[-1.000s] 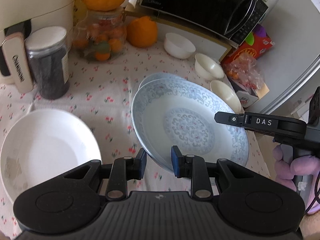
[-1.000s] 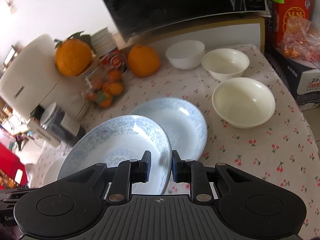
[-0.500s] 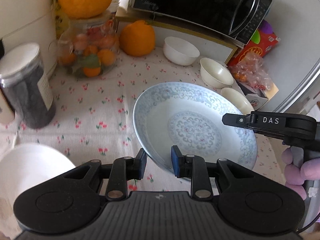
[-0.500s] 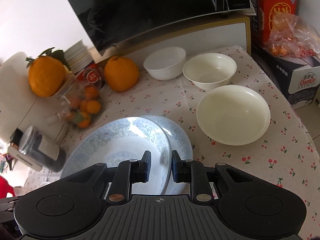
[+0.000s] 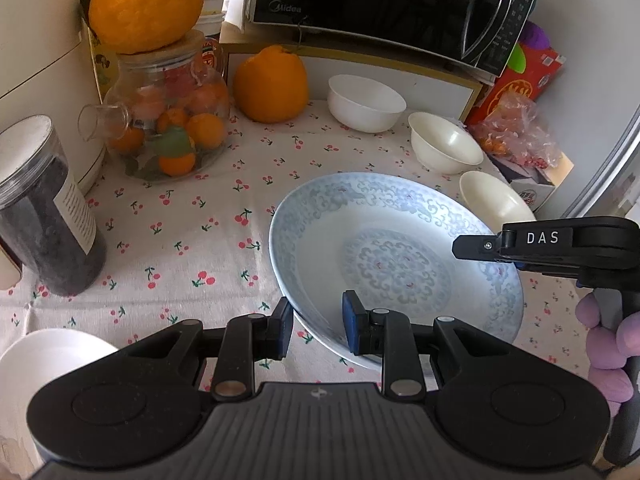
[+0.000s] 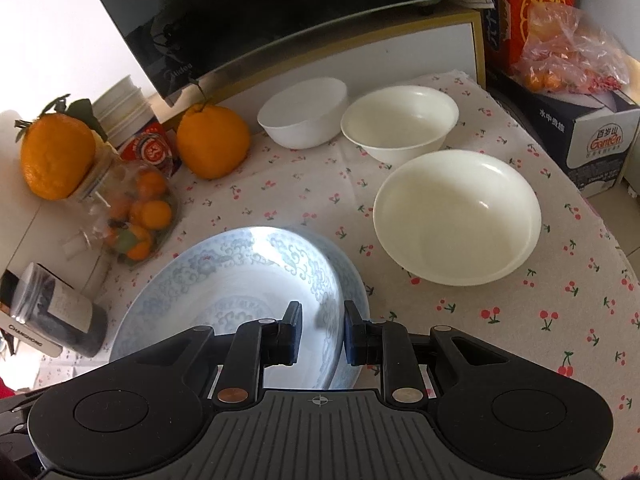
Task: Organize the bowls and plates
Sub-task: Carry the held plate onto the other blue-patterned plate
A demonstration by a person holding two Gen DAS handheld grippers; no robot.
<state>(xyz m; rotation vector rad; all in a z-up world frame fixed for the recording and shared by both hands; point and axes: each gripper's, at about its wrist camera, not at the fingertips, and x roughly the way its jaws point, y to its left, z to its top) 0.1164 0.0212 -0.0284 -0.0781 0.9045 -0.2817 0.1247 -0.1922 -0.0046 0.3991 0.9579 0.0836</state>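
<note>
A blue-patterned plate is gripped on its near rim by my left gripper and on its right rim by my right gripper. It sits on or just over a second blue-patterned plate, whose rim shows in the right wrist view. The plate on top also shows there. Three white bowls stand at the back right: a small one, a middle one and a wide shallow one. A white plate lies at the near left.
A dark jar, a glass jar of oranges and a large orange stand at the back left. A microwave sits on a shelf behind. A red box and a bag stand at the right table edge.
Both grippers have carried the blue-patterned plate to the right and back, over the second blue plate, which it now nearly covers. The white plate has slid out to the left.
</note>
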